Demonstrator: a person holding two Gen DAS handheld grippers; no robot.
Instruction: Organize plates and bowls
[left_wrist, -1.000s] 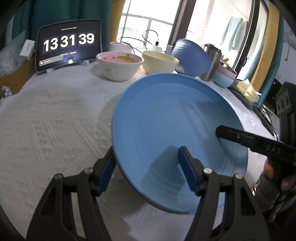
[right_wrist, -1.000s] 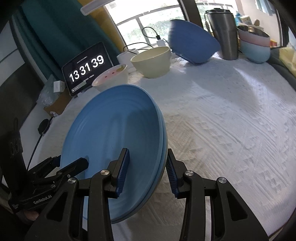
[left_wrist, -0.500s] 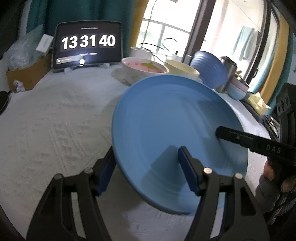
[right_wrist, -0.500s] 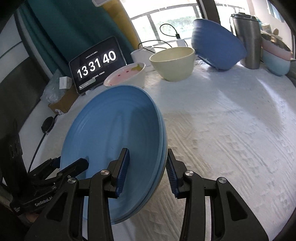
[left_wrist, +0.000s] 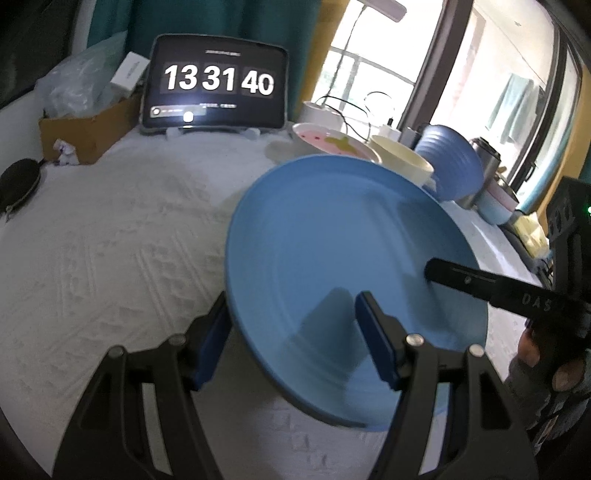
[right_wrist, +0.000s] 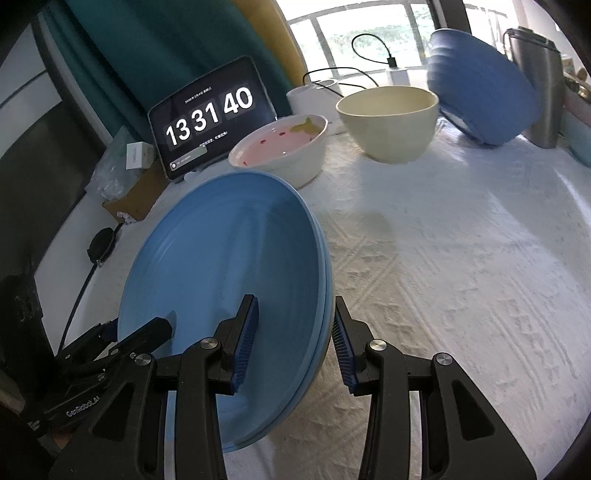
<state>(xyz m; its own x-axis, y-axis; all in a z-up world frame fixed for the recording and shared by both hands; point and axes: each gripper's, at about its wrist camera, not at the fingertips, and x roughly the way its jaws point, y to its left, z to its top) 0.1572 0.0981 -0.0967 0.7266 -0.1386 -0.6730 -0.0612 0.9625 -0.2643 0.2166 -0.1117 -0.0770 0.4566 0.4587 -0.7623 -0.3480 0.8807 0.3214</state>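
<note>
A stack of light blue plates (left_wrist: 332, 251) (right_wrist: 225, 266) is held tilted above the white tablecloth. My left gripper (left_wrist: 291, 339) straddles its near-left rim, one finger under and one on top. My right gripper (right_wrist: 293, 343) straddles the opposite rim the same way. Both look shut on the stack. Behind stand a white bowl with pink inside (right_wrist: 284, 147) (left_wrist: 332, 142), a cream bowl (right_wrist: 388, 118) (left_wrist: 400, 164) and a tilted dark blue bowl (right_wrist: 480, 99) (left_wrist: 452, 166).
A tablet clock (left_wrist: 214, 92) (right_wrist: 210, 118) stands at the back. A steel tumbler (right_wrist: 543, 92), stacked pastel bowls (left_wrist: 495, 206), a white device with cables (right_wrist: 314, 98) and a cardboard box (left_wrist: 88, 125) line the table edges. White cloth (right_wrist: 461, 258) lies right.
Both grippers and the plate stack have moved together leftward and up over the table; the bowls and clock have shifted right in view. The grip is unchanged.
</note>
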